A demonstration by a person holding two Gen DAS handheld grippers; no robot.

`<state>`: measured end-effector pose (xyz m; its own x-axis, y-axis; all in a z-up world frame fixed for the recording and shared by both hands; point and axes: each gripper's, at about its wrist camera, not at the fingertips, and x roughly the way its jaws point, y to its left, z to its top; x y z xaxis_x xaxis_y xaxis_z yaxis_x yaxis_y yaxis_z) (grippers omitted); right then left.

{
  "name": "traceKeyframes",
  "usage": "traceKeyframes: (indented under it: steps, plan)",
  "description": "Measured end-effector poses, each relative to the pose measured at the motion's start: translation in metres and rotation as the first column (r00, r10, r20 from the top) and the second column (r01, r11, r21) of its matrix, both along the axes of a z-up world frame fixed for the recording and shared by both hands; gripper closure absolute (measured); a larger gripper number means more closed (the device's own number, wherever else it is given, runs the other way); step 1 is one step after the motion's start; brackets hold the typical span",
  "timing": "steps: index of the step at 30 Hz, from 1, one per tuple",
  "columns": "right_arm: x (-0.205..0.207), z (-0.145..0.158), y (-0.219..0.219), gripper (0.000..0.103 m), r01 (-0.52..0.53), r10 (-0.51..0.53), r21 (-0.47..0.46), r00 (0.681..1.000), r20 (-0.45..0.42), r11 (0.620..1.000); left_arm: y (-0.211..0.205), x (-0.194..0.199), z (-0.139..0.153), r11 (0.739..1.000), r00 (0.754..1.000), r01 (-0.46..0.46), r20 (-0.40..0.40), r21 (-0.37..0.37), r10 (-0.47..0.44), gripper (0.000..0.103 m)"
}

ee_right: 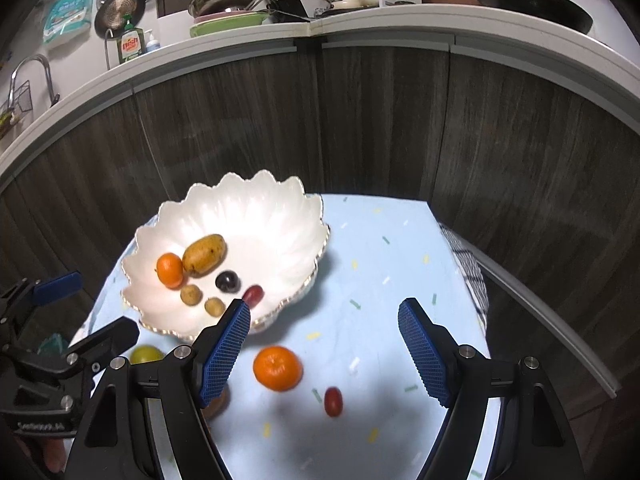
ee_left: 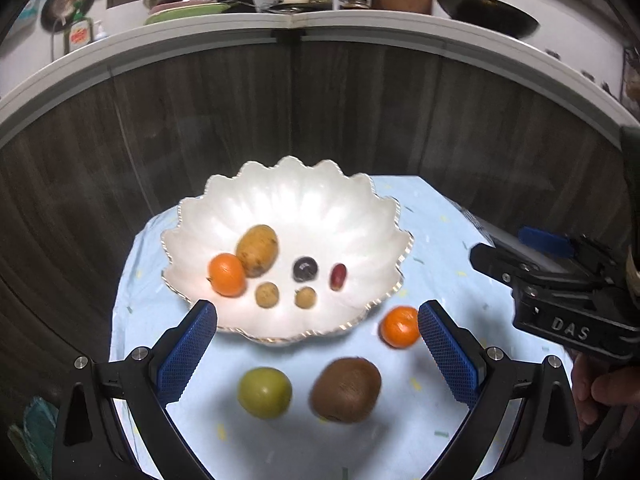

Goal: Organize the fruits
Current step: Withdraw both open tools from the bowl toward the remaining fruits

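In the bowl (ee_left: pixel 280 196) six fruits already lie, while a tangerine (ee_right: pixel 277 367), kiwi (ee_left: pixel 346 389) and green fruit (ee_left: pixel 264 392) wait on the cloth (ee_right: pixel 380 248), both left gripper (ee_left: pixel 318 354) and right gripper (ee_right: pixel 324 352) wide and empty; only the right view shows a red grape (ee_right: pixel 333 401).

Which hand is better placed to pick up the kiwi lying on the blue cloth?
Left. The kiwi lies between the open left tongs. From the right tongs it is mostly hidden behind a finger; the orange is nearer.
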<state>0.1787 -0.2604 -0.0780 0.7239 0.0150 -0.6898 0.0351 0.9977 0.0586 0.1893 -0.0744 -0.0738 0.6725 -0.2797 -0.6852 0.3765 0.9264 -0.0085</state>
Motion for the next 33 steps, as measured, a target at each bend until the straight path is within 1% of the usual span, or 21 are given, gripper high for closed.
traceKeyframes:
  steps: [9, 18, 21, 26, 33]
  plan:
    - [-0.019, -0.019, -0.01, 0.026, 0.012, -0.012, -0.005, 0.999, -0.032, 1.0, -0.013, -0.021, -0.017, 0.998, 0.998, 0.057, -0.005, 0.02, -0.057, 0.001]
    - [-0.029, -0.033, -0.015, 0.026, 0.014, -0.014, -0.002, 0.999, -0.052, 1.0, -0.017, -0.03, -0.03, 0.998, 0.999, 0.05, -0.007, 0.026, -0.05, 0.001]
    - [-0.031, -0.038, -0.014, 0.026, 0.013, -0.013, -0.006, 0.998, -0.057, 1.0, -0.017, -0.03, -0.036, 0.999, 0.999, 0.05, -0.018, 0.022, -0.05, 0.001]
    - [-0.033, -0.045, -0.012, 0.026, 0.008, -0.009, -0.019, 0.998, -0.062, 1.0, -0.017, -0.033, -0.043, 0.999, 0.999, 0.046, -0.005, 0.019, -0.046, 0.001]
    - [-0.032, -0.055, -0.012, 0.026, -0.001, 0.0, -0.008, 0.998, -0.067, 1.0, -0.02, -0.033, -0.052, 0.998, 0.998, 0.056, 0.001, 0.019, -0.056, 0.001]
